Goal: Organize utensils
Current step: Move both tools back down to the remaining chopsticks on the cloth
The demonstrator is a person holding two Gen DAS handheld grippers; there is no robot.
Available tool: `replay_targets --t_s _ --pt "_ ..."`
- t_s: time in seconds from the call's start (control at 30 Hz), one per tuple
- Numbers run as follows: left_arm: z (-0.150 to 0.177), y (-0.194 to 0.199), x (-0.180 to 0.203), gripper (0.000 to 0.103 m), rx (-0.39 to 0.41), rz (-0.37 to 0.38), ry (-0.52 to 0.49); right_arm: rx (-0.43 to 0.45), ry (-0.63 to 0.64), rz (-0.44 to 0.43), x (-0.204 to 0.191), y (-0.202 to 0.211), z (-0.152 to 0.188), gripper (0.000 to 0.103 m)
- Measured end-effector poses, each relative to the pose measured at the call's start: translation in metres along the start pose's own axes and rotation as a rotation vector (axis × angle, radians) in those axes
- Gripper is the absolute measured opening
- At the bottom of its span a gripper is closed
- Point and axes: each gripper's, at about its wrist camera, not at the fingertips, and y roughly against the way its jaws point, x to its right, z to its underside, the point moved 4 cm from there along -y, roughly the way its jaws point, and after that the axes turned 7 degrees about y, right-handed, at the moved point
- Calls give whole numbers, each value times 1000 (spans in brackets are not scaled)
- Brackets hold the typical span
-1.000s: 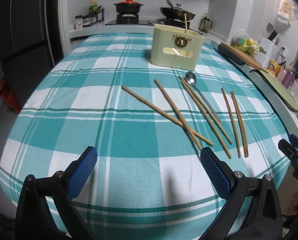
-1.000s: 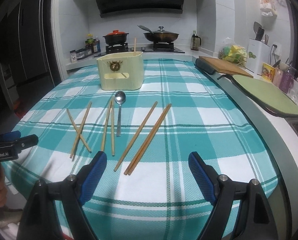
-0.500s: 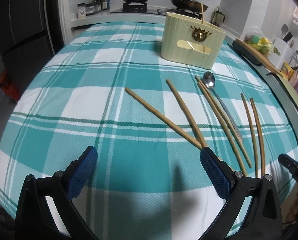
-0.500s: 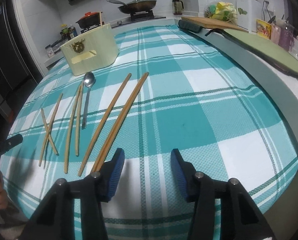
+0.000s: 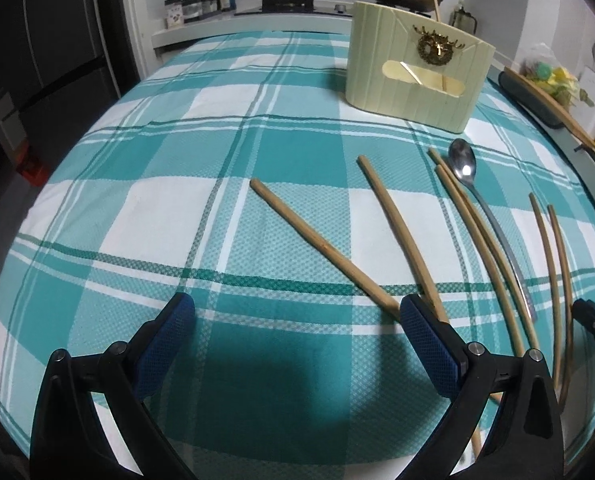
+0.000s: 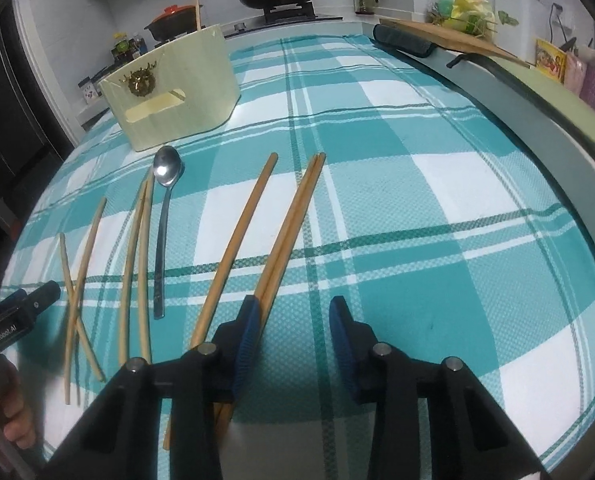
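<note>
Across the teal plaid tablecloth loose chopsticks and one metal spoon are scattered; the cream utensil holder is seen at 11 o'clock in the right wrist view, one chopstick already standing in it

Right gripper is lowered close to the cloth, jaws partly apart, nothing clamped. Its left pad sits right over the near ends of the touching chopstick pair at 12 o'clock, so the pair is not between the pads; it passes under that finger. A single chopstick lies just left of the pair

Left gripper is spread wide and empty, held low over the cloth. Two crossed chopsticks run under its right pad at 1 o'clock. In this view the holder is at 1 o'clock, far end of the table; spoon and four more sticks at 2–3 o'clock

Risks judged from here:
- right jaws closing off-centre: pair pushed sideways or only one stick caught, the other rolling
- the pad pressing on the stick ends could flip the far tips up
- thin round sticks flat on cloth: pinch may slip or snag the fabric
- both grippers working near the same cluster, so a collision is possible
</note>
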Motion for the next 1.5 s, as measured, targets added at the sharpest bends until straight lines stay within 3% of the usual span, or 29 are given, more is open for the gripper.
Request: replay_targets --t_s 0.3,0.47,0.93,1.0,1.23,1.5 --pt "-1 -9 7 102 -11 11 17 0 131 109 -9 4 2 34" --pt "6 -9 14 102 -31 -3 -35 -1 128 83 -12 3 -1 35" --pt "0 0 -18 102 -53 85 135 -2 195 121 -16 0 -5 37" --pt "0 -3 -13 102 -51 61 109 -42 201 135 -12 -4 -1 37" --pt "9 -7 9 102 -39 -20 -38 -32 190 124 -6 -1 2 37" --pt "15 5 -30 103 -49 -31 -82 -48 156 148 18 10 12 37"
